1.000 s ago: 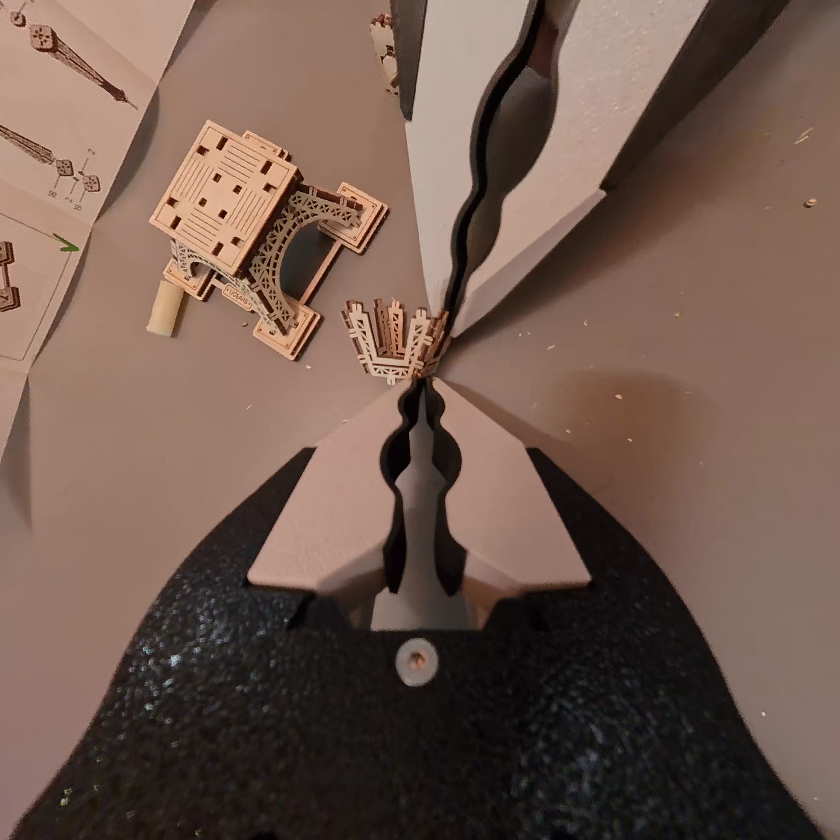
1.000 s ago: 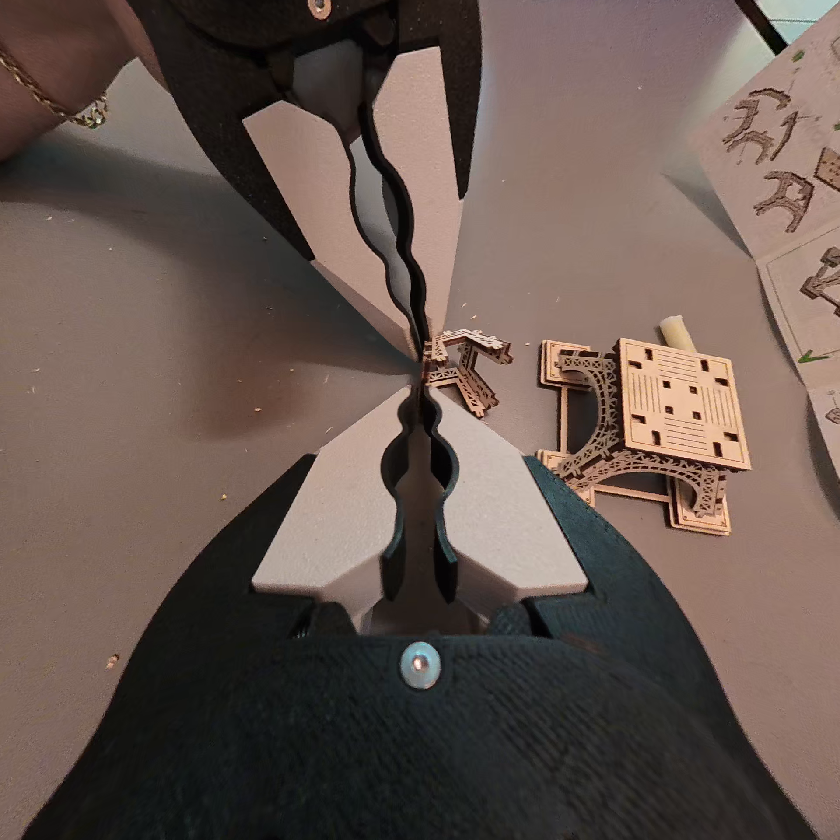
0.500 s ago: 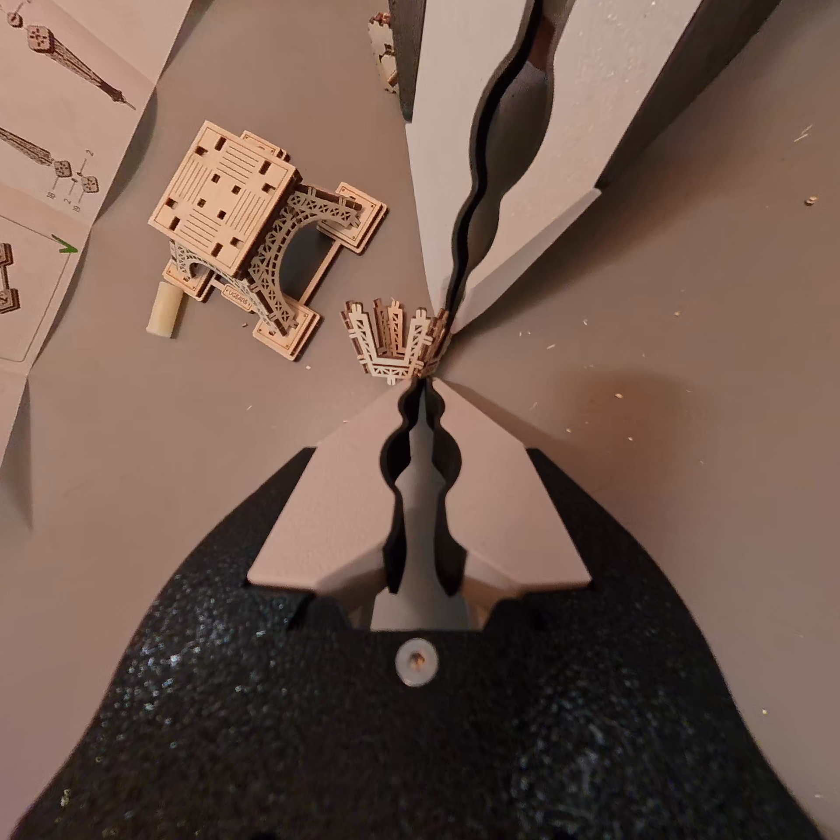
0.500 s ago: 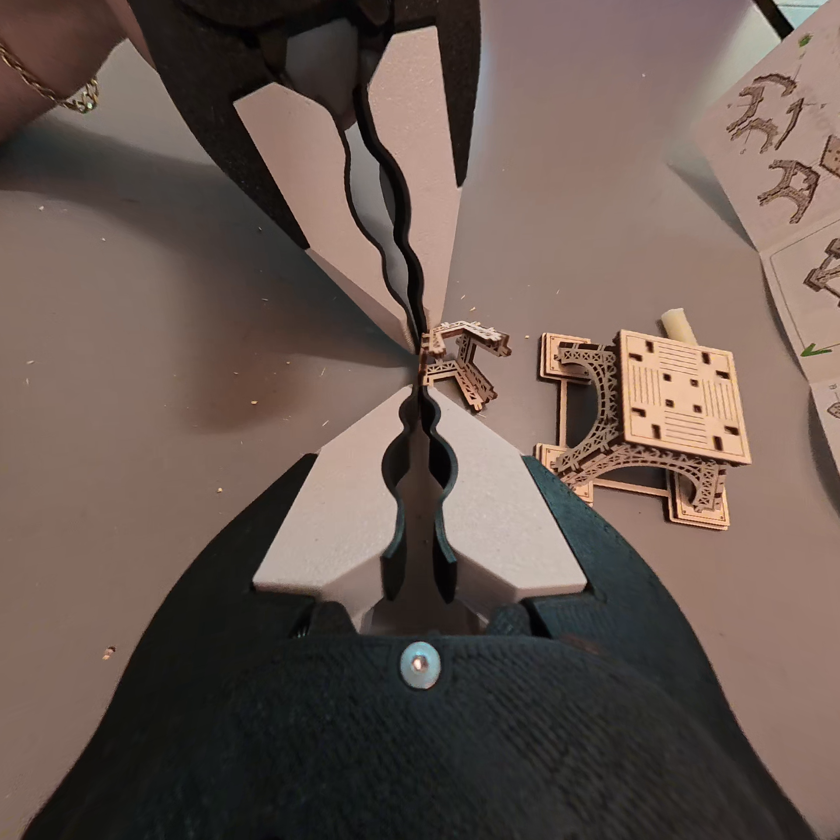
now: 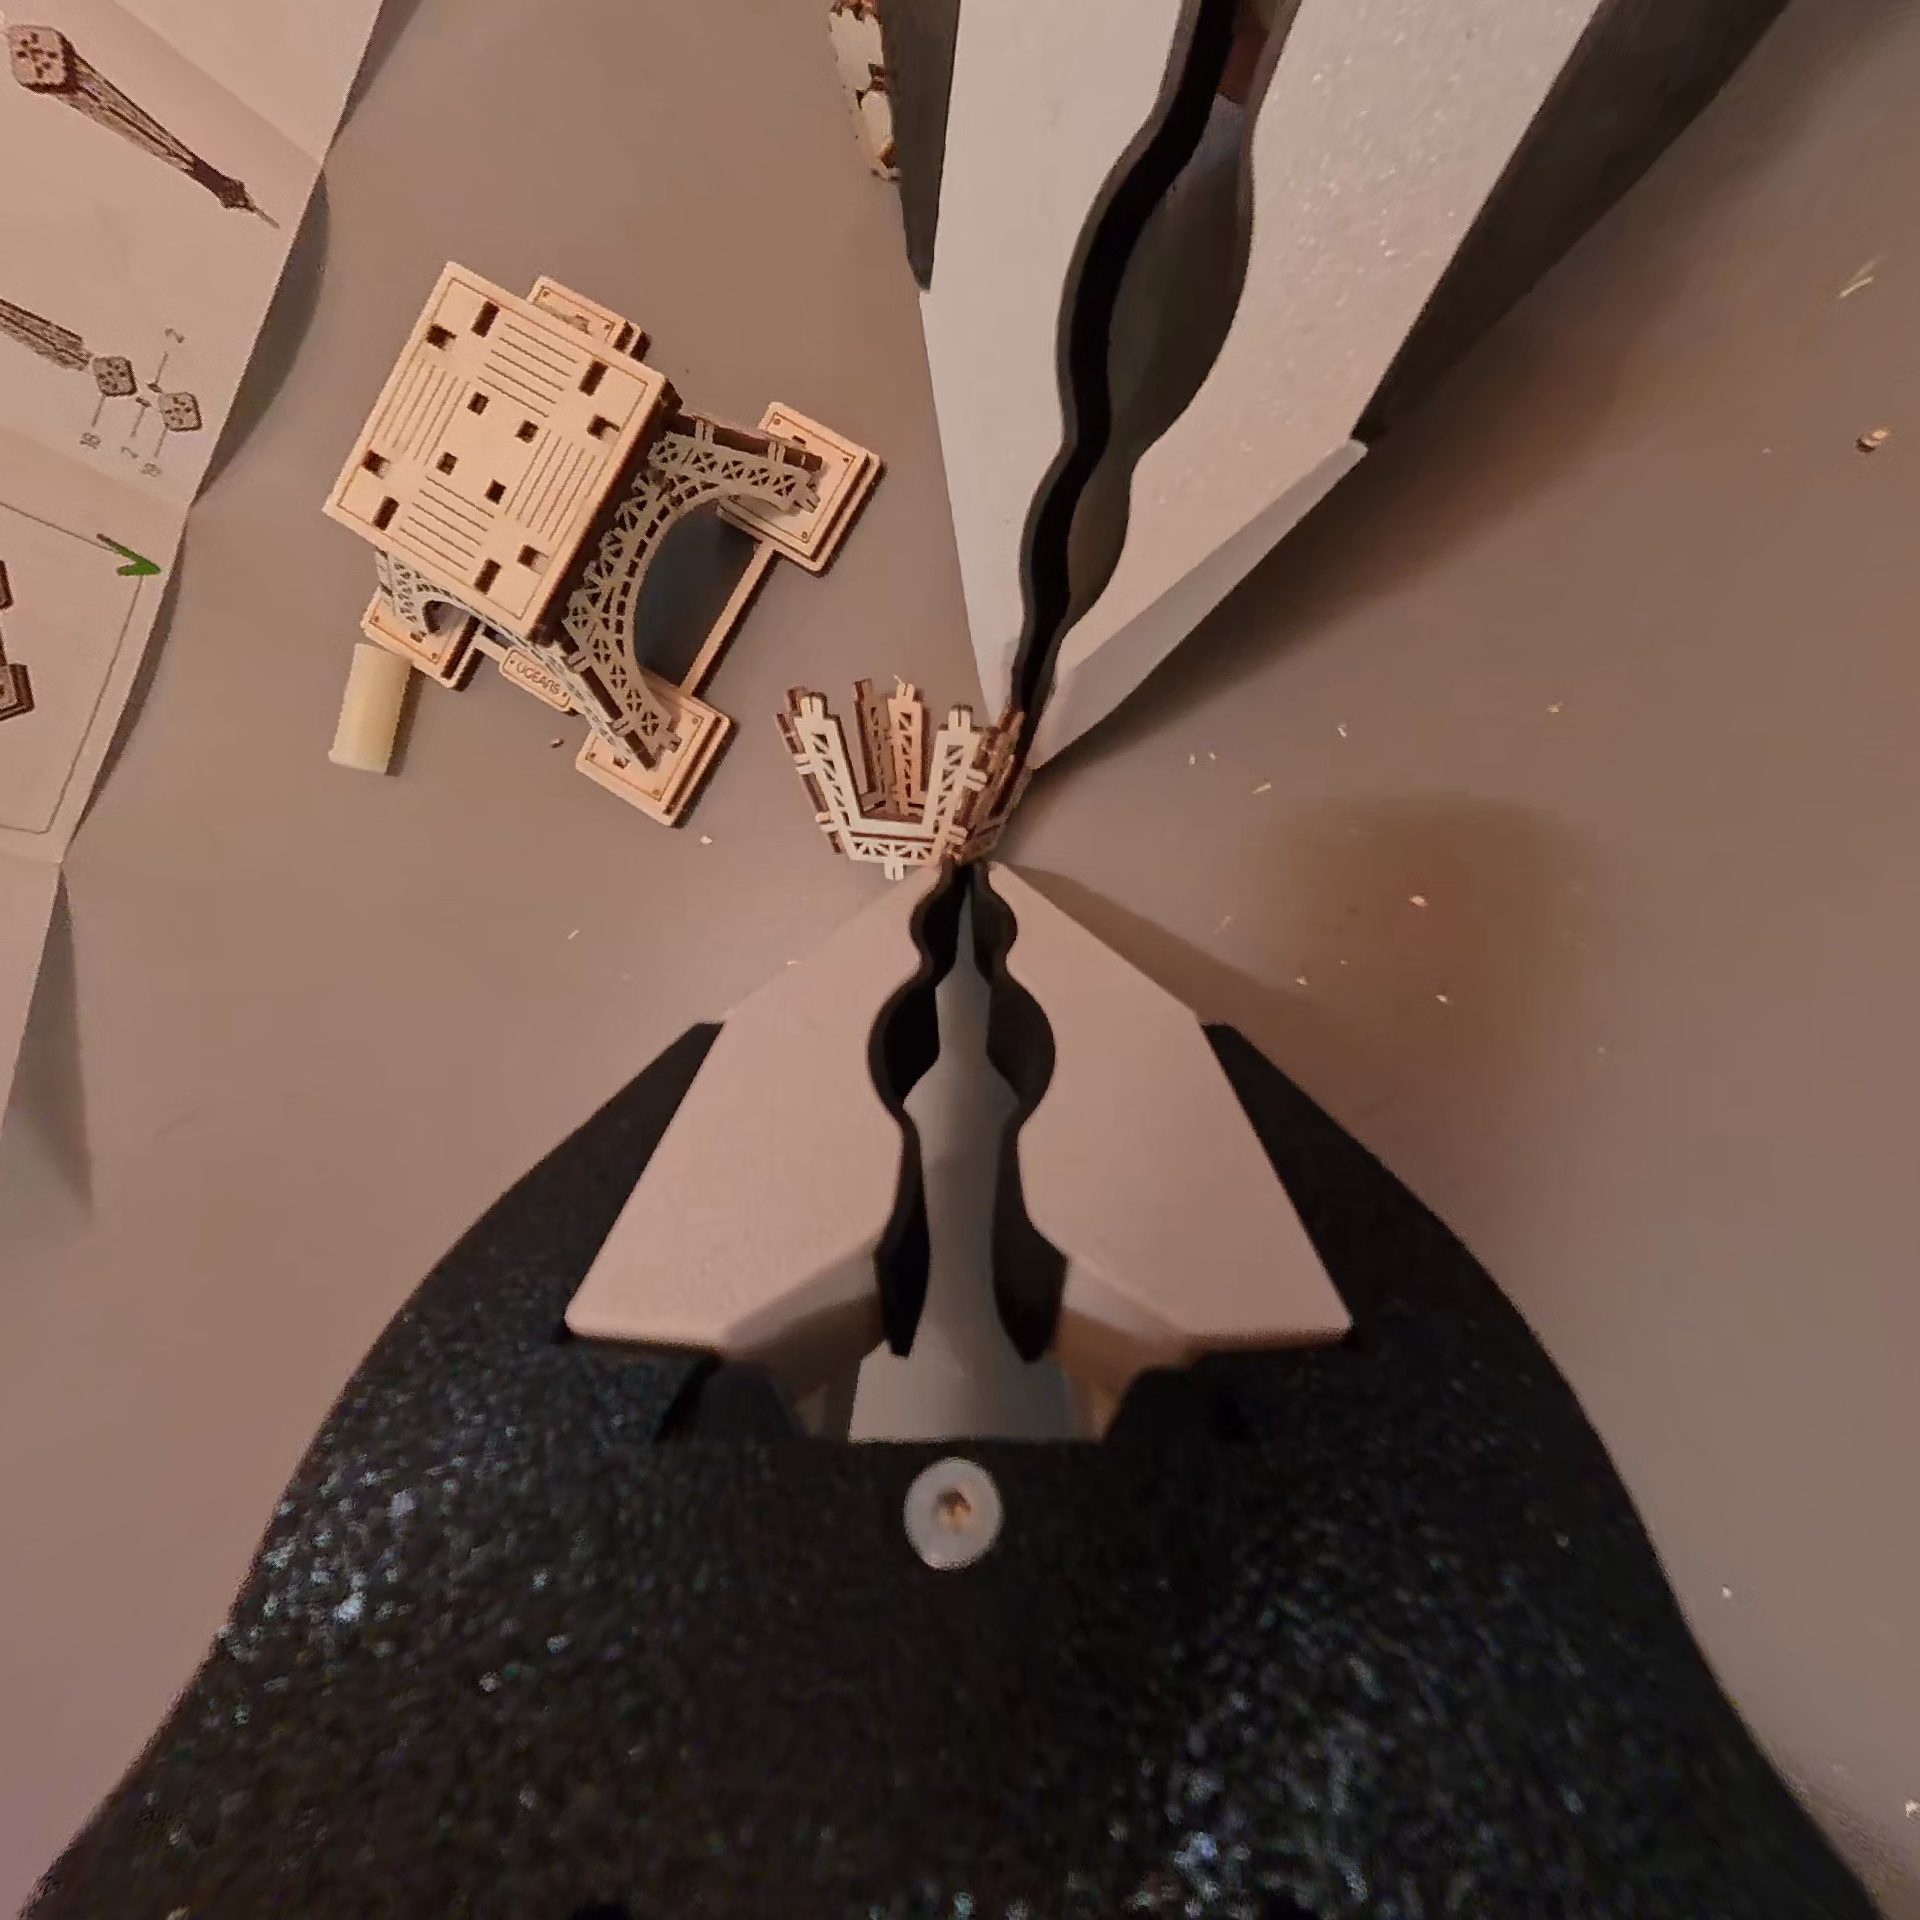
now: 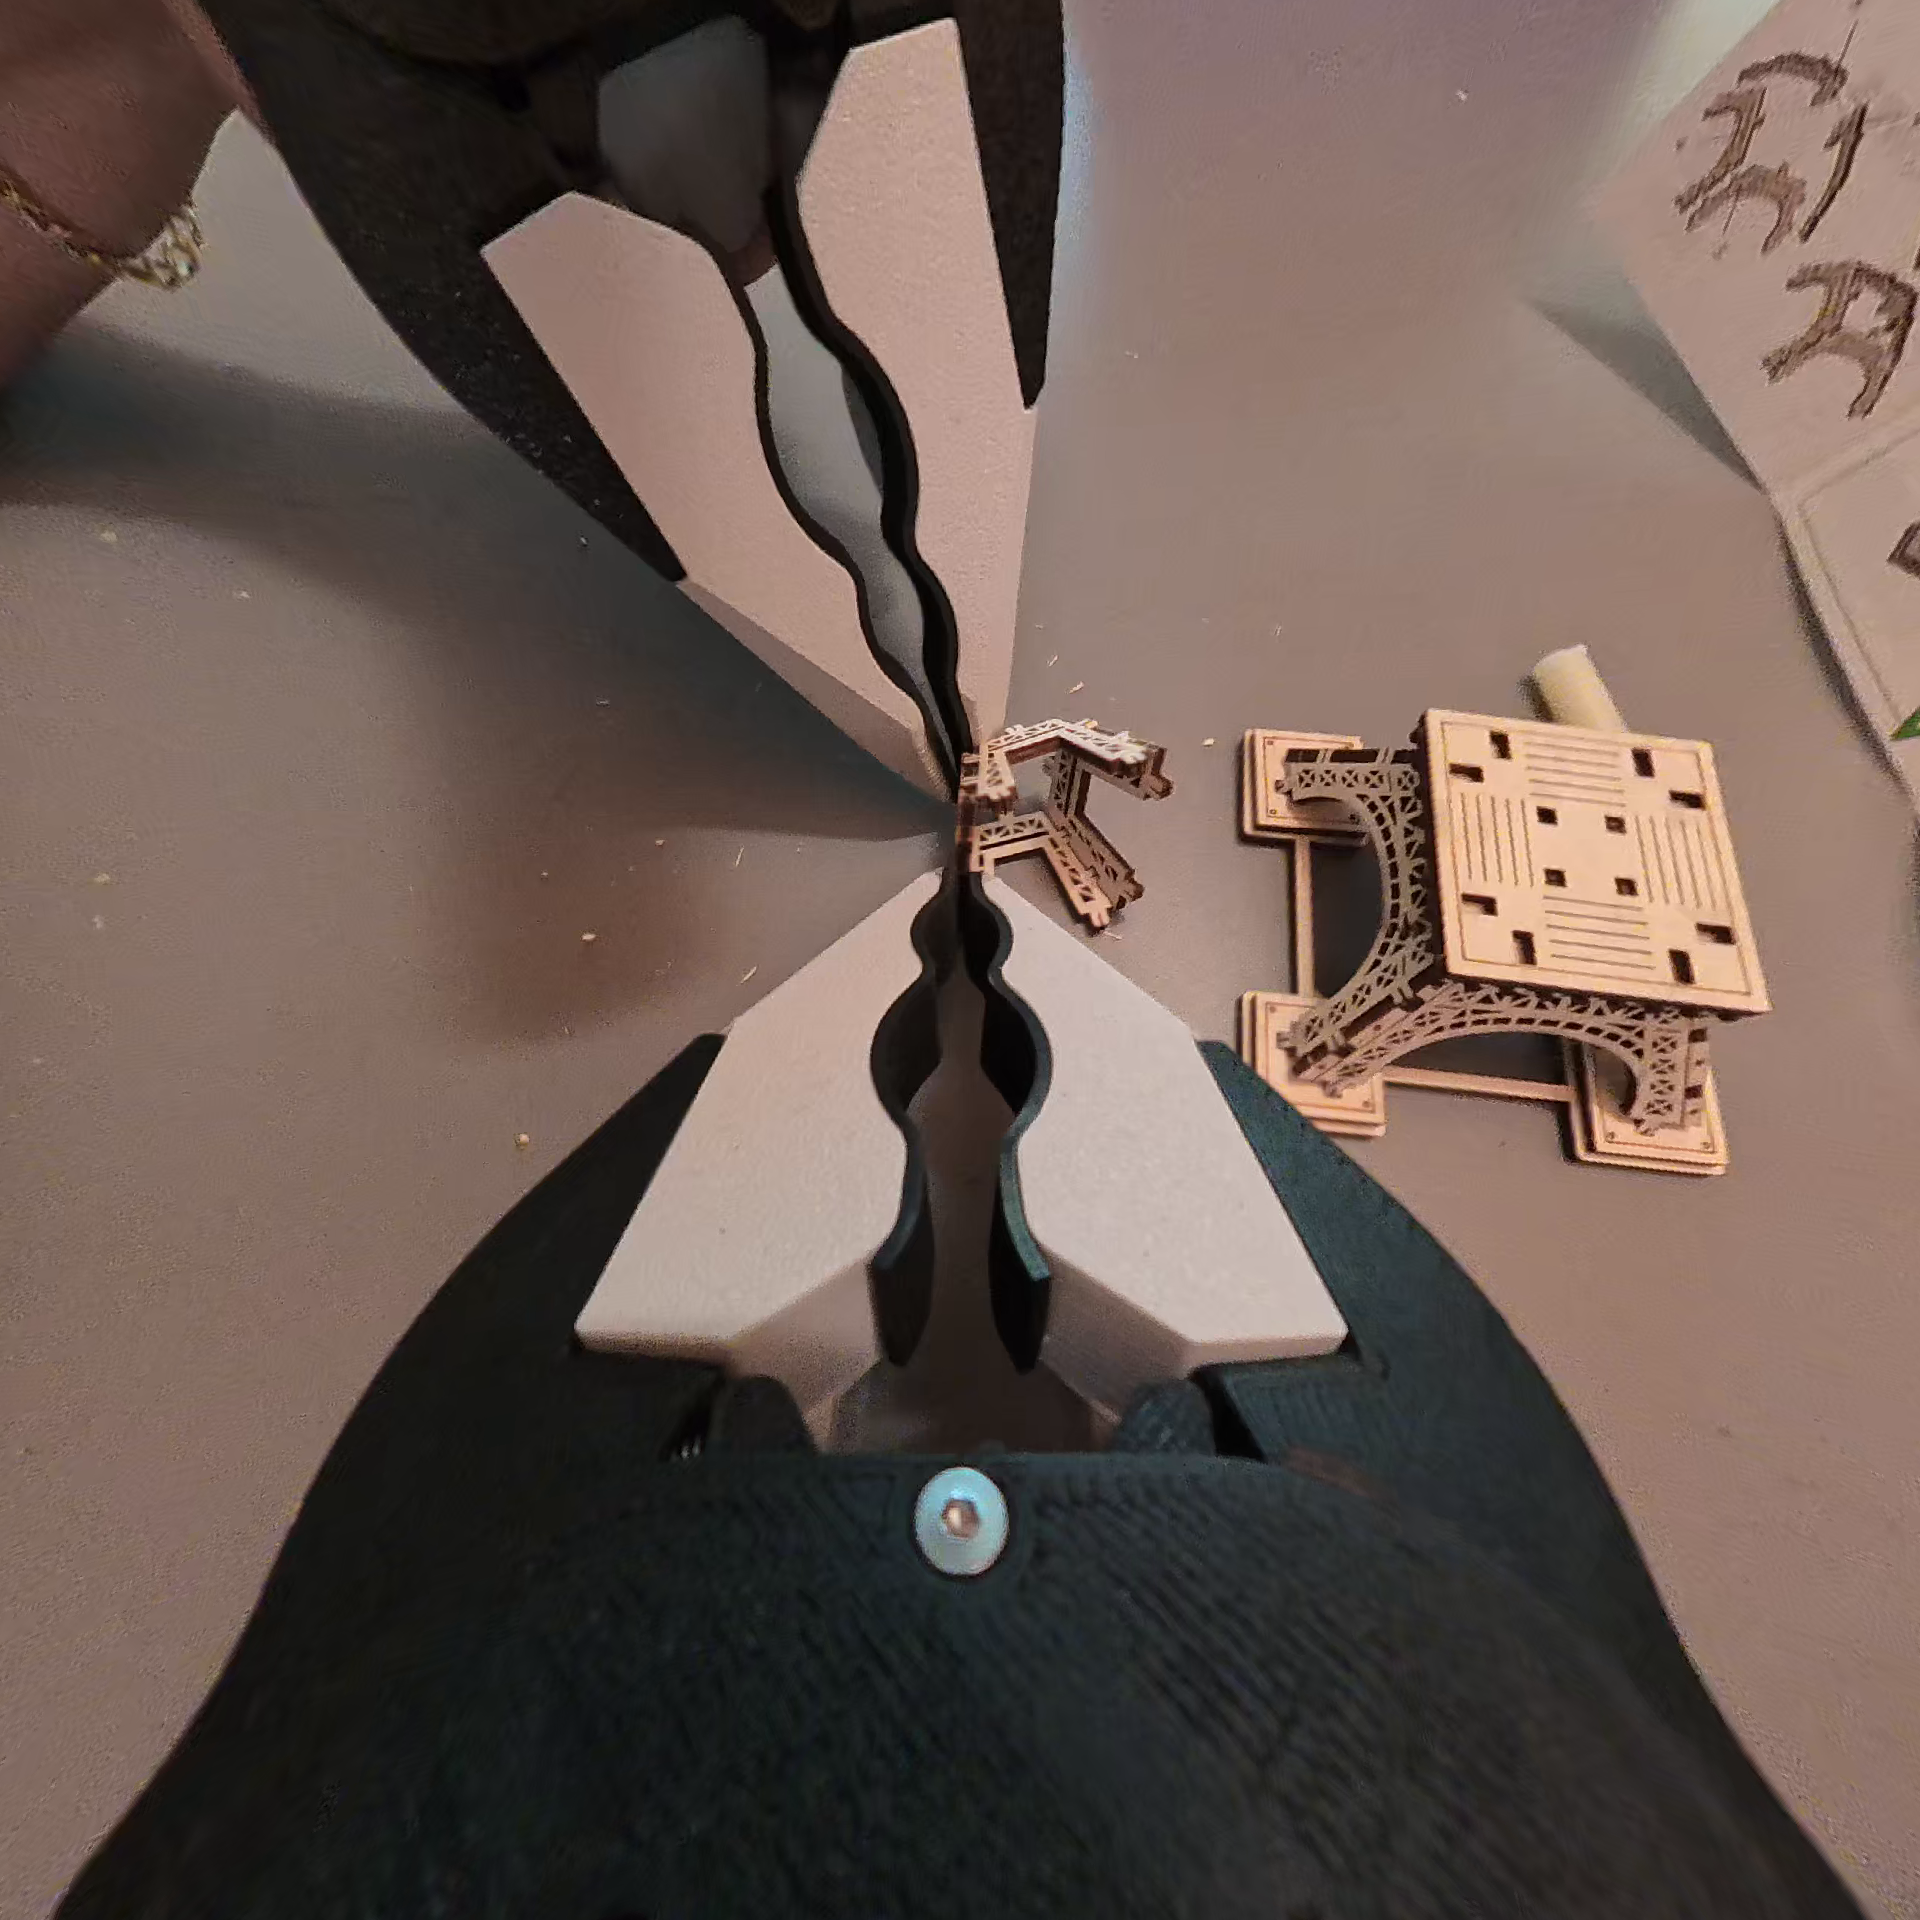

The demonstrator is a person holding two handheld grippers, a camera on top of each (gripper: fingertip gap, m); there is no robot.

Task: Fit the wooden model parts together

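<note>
A small lattice wooden piece (image 5: 899,781) hangs above the grey table, pinched at one edge by both grippers. My left gripper (image 5: 961,871) is shut on its near edge. My right gripper (image 6: 958,871) is shut on the same piece (image 6: 1049,816) from the opposite side. The right gripper shows at the top of the left wrist view (image 5: 1023,717), and the left gripper at the top of the right wrist view (image 6: 951,758). The tips nearly touch. The wooden tower base (image 5: 561,530), with arched legs and a slotted square deck, stands on the table to the left; it also shows in the right wrist view (image 6: 1507,935).
A small cream cylinder (image 5: 366,717) lies beside the tower base, seen too in the right wrist view (image 6: 1574,691). Folded instruction sheets (image 5: 94,343) lie at the table's edge (image 6: 1808,260). Another wooden part (image 5: 868,94) peeks out behind the right gripper. Wood crumbs are scattered about. A person's wrist with a chain bracelet (image 6: 156,244) is at upper left. Only a small space, under 4 cm, lies between the two pairs of fingers. Both grippers' tips are roughly 12 cm from the small cream cylinder (image 5: 366,717). My right wrist view (image 6: 1575,704) looks at it from another angle.
The grippers and the lattice piece have shifted only slightly; both stay shut on it. The tower base has not moved.
</note>
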